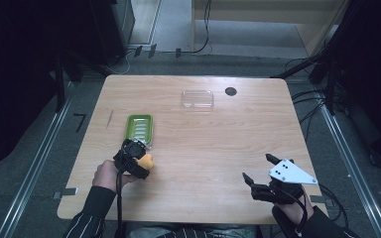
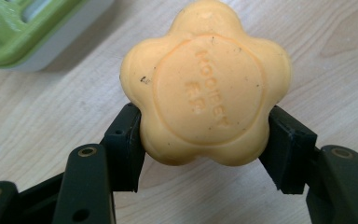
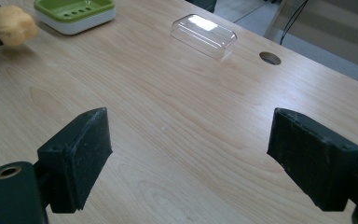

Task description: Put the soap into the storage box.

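Note:
A yellow flower-shaped soap [image 2: 205, 88] sits between the pads of my left gripper [image 2: 205, 140], which is shut on it just above the wood. From above, the same soap [image 1: 146, 161] and left gripper [image 1: 140, 159] are at the table's front left, just short of a green soap dish [image 1: 139, 128]. That soap dish [image 2: 23, 28] fills the left gripper view's top left corner. My right gripper [image 1: 259, 168] hovers open near the front right edge, with bare wood between its jaws [image 3: 189, 149]. Far off lie the soap [image 3: 9, 24], the dish [image 3: 74, 14] and a clear plastic lid [image 3: 204, 35].
The clear lid [image 1: 197, 99] lies at the table's far middle, beside a round dark cable hole [image 1: 230, 91]. The wooden table [image 1: 203, 148] is bare between the two grippers. Cables and dark stands surround the table on the floor.

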The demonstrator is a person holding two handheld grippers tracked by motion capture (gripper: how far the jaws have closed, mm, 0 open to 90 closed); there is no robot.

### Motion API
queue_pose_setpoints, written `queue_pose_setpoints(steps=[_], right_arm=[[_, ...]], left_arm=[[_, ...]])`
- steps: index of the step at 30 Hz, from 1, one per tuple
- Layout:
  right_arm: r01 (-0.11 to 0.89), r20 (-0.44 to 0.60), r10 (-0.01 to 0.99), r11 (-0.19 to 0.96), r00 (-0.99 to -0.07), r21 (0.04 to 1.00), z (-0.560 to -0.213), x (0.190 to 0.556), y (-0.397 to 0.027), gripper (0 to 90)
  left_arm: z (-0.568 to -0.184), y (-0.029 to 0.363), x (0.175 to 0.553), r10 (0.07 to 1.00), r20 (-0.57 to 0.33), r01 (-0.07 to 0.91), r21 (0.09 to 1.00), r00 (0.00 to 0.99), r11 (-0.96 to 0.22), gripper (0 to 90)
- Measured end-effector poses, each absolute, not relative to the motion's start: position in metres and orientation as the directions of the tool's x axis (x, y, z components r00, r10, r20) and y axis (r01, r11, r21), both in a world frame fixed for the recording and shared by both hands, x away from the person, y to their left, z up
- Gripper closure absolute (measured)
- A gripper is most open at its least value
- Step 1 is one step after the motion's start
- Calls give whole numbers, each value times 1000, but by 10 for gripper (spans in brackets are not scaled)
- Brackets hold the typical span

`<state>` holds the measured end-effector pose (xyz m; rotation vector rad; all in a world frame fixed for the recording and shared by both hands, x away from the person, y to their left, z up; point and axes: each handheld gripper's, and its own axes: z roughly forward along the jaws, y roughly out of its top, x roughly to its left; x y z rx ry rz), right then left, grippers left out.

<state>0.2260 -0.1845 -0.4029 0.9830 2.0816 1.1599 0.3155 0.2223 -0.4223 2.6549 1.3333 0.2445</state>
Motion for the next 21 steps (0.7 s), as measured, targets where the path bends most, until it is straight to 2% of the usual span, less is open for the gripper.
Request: queue_pose_setpoints(steps=[6, 21], right_arm=[[328, -115, 809, 358, -576, 874, -403, 226, -185, 136], [329, -115, 810, 358, -576, 874, -403, 226, -185, 136]], left_arm=[[-416, 226, 320, 816, 86, 780, 254, 571, -572, 398], [-413, 232, 335, 836, 77, 797, 264, 544, -543, 397]])
